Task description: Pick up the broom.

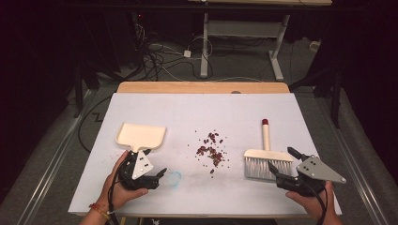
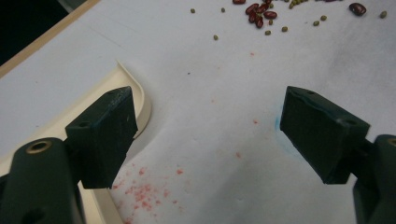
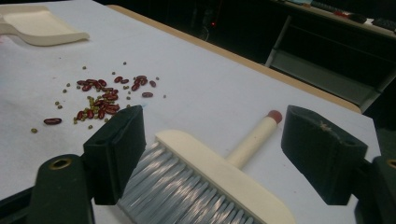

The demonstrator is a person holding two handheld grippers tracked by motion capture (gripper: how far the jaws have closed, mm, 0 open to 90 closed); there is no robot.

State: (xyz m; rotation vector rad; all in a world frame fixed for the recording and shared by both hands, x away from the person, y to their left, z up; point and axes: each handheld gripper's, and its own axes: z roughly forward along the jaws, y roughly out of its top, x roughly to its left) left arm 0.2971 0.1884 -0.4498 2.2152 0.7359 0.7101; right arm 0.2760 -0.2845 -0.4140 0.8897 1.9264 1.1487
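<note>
Dustpan (image 1: 141,136) is lying far-left of the spill, mouth facing away, its handle being straddled or just passed by the left gripper (image 1: 158,174); jaws are standing wide with nothing between the pads, bare sheet seen in the gap. Beans (image 1: 212,151) are scattered mid-table, between both tools. Brush (image 1: 266,157) is lying right of the beans, long axis running near-to-far, bristles near, red-tipped handle far. Right gripper (image 1: 283,165) is being held open around the brush head; pads probably not yet touching, hard to confirm. Right hand is nearer the brush.
</note>
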